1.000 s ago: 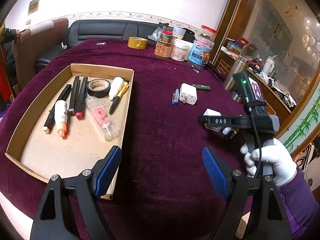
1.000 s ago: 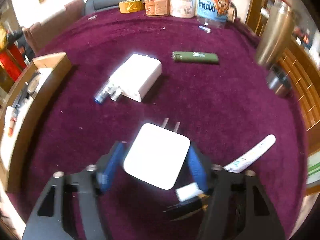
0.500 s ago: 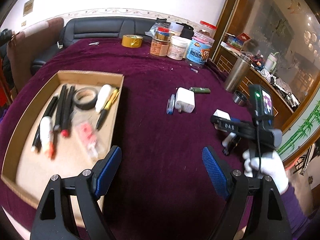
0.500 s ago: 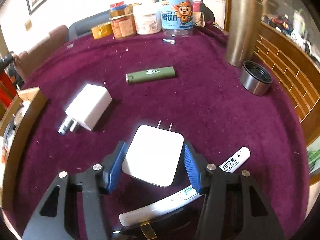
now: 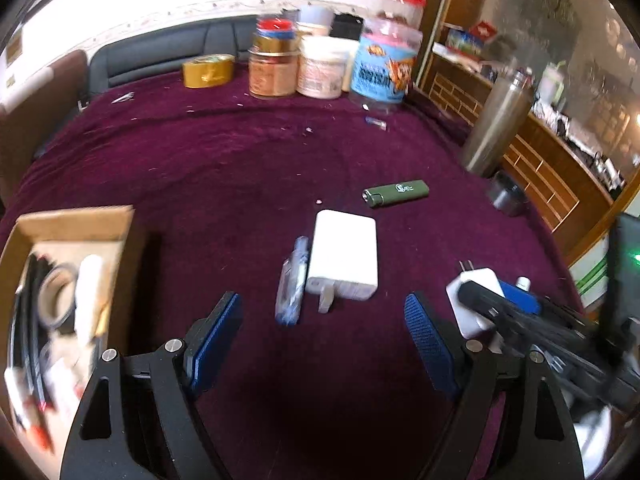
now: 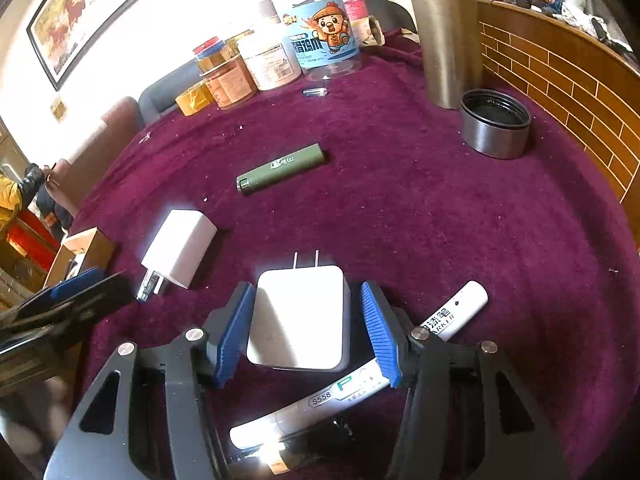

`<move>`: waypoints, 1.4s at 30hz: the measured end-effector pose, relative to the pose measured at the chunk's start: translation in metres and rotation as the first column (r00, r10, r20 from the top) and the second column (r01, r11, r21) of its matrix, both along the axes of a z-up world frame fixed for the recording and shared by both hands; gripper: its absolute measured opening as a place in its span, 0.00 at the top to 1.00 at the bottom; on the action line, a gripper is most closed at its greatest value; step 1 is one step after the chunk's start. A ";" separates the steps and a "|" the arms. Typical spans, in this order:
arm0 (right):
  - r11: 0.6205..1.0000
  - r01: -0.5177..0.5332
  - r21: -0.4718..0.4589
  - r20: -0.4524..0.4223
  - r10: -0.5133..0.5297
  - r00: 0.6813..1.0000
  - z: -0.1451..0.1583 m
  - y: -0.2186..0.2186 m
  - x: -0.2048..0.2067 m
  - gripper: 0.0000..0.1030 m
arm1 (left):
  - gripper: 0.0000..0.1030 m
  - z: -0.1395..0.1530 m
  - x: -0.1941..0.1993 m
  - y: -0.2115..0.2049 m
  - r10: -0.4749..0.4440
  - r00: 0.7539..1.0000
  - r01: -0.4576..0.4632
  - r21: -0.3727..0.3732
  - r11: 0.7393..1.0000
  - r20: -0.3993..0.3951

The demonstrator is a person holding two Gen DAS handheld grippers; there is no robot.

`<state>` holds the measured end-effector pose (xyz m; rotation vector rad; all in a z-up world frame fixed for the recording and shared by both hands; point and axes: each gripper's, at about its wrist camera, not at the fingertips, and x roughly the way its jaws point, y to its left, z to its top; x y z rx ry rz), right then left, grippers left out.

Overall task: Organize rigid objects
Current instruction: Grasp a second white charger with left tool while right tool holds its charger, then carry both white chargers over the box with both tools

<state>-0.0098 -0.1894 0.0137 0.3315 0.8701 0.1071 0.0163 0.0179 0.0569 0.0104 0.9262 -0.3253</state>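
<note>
My right gripper has its blue pads on both sides of a square white charger, prongs pointing away; the left pad touches it, a thin gap shows at the right pad. A white marker lies under the gripper. My left gripper is open and empty, just short of a second white charger and a small blue-clear item beside it. A green lighter lies beyond; it also shows in the right wrist view. The cardboard tray with pens and tape is at left.
Jars and a blue-labelled tub stand at the table's far edge with a yellow tape roll. A steel flask and its cap stand at the right. A wooden rail borders the right side.
My left gripper has swung right and forward, from over the tray toward the second charger. My right gripper stays around the square charger, and its view has tilted up.
</note>
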 end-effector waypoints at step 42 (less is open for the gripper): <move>0.999 -0.030 -0.036 0.003 0.031 1.000 -0.001 0.008 0.002 0.36 | 0.61 -0.006 -0.084 0.032 -0.021 1.000 0.020 -0.070 0.997 -0.019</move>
